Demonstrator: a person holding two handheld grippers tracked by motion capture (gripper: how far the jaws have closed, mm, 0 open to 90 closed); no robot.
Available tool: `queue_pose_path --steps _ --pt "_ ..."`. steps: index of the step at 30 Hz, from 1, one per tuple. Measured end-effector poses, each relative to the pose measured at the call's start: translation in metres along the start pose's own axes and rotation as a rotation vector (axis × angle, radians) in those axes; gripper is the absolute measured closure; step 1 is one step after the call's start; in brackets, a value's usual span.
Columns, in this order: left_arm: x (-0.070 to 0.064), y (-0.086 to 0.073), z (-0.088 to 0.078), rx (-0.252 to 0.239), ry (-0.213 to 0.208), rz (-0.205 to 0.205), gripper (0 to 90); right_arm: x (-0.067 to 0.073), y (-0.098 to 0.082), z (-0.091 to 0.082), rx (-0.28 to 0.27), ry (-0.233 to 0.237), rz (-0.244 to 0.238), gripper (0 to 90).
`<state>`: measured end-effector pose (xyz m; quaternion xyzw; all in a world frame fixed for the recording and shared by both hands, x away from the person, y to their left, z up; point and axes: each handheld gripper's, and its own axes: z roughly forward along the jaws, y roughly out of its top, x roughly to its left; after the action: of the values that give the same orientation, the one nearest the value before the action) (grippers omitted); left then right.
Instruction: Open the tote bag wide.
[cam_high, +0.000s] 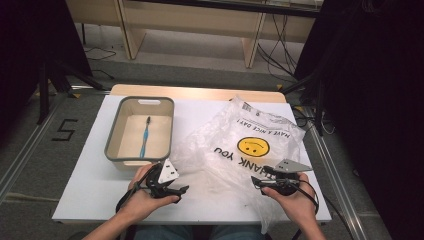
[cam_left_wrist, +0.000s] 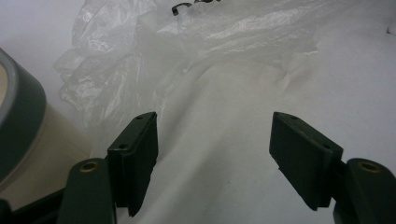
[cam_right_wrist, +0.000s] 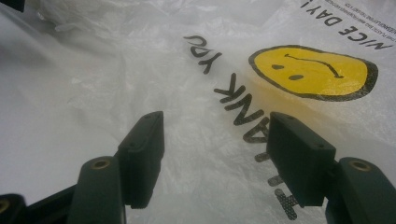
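Both pairs of fingers stand wide apart, holding nothing: the left gripper (cam_left_wrist: 214, 158) near the crumpled edge of the plastic bag (cam_high: 240, 145), the right gripper (cam_right_wrist: 215, 161) over its print. A toothbrush (cam_high: 145, 136) lies in the bin (cam_high: 113, 135) on the table (cam_high: 90, 185).

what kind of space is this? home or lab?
Likely a lab or recording setup, not a home: a white table ringed by black curtains, a floor marker reading 5, and loose cables under a bench.
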<state>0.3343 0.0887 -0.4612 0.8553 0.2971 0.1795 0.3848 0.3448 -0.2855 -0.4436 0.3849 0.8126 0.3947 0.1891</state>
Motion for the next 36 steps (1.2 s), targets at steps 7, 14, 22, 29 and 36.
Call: queue_pose_path --steps 7,14,22,29,36 --pt "0.0 0.0 0.0 0.002 0.006 0.0 31.9 -0.001 0.0 -0.002 -0.005 -0.002 0.005 37.9" --pt "-0.001 0.001 0.001 -0.001 0.01 0.003 32.0 -0.001 -0.001 -0.002 -0.008 0.006 -0.001 37.9" --pt "-0.002 0.002 0.002 0.003 0.007 0.009 32.0 0.0 0.0 0.0 -0.006 0.009 -0.005 38.2" --pt "-0.005 0.003 0.004 0.006 0.003 0.015 32.2 0.01 0.018 0.014 0.004 0.052 -0.063 38.6" --pt "-0.007 0.003 0.005 0.005 0.0 0.018 32.2 0.02 0.028 0.03 0.035 0.094 -0.092 38.5"
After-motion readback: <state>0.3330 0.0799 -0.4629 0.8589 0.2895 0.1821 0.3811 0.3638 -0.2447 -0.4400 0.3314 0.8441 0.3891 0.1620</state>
